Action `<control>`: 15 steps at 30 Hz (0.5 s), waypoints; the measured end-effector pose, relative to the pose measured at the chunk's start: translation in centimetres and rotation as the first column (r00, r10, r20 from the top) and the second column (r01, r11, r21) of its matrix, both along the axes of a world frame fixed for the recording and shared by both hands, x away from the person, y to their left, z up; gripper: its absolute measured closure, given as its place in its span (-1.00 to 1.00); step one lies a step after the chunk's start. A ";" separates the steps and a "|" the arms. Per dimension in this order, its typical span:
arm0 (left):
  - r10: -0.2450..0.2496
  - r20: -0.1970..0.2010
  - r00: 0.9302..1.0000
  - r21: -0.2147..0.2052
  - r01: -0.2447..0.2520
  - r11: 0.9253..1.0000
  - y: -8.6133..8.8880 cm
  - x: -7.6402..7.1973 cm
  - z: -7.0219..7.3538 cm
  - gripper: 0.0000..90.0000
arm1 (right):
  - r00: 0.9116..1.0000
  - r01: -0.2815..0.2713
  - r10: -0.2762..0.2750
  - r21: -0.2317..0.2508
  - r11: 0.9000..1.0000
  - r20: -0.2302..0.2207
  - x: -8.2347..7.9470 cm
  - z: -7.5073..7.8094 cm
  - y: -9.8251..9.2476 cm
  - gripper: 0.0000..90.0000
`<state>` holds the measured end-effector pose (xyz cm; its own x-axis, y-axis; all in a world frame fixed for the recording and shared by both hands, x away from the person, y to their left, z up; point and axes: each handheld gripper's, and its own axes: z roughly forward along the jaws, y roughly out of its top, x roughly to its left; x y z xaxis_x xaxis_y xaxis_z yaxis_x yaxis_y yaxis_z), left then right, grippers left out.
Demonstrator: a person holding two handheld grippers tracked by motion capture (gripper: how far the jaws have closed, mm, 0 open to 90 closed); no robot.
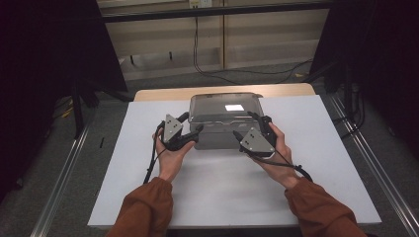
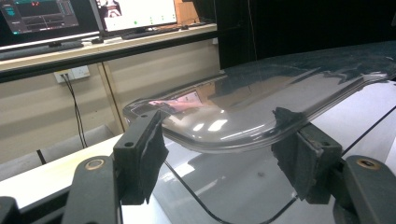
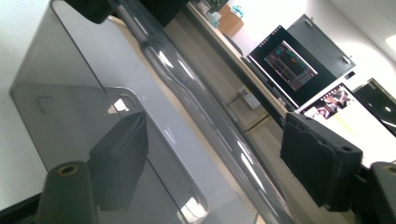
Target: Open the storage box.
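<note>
High view: the clear box sits on the white board, its lid on top, and we bring our left gripper to the box's near left corner and our right gripper to its near right corner. In the left gripper view the jaws straddle the lid's rim, one pad touching it, so whether we grip it we cannot tell. The right jaws stand released around the rim; we judge the lid still seated, with lifting left.

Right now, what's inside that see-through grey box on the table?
Through the box walls I see nothing inside, just the white table beneath. The shiny lid reflects light, so part of the inside is hard to see.
</note>
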<state>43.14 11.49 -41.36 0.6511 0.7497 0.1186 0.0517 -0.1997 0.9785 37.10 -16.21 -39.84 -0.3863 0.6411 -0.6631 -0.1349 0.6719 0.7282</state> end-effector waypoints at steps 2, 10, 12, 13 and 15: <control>0.000 0.001 1.000 -0.004 0.000 1.000 0.0 0.0 0.0 -0.22 | 1.000 0.001 -0.001 0.036 0.999 -0.008 0.1 0.0 -0.4 -0.51; -0.002 -0.004 1.000 -0.038 0.002 0.999 0.0 0.1 -0.1 -0.23 | 0.994 0.022 -0.004 0.176 0.984 -0.106 0.9 0.4 -2.4 -0.53; -0.001 -0.005 1.000 -0.034 0.001 0.999 0.0 0.2 -0.1 -0.22 | 0.992 0.030 -0.002 0.217 0.976 -0.129 1.0 0.4 -3.1 -0.53; -0.002 -0.003 1.000 -0.036 0.002 0.999 0.0 0.2 -0.1 -0.22 | 0.990 0.035 -0.002 0.239 0.970 -0.138 1.0 0.4 -3.4 -0.54; -0.002 -0.005 1.000 -0.041 0.002 0.999 0.0 0.2 -0.1 -0.22 | 0.988 0.039 0.001 0.259 0.965 -0.155 1.2 0.3 -3.8 -0.57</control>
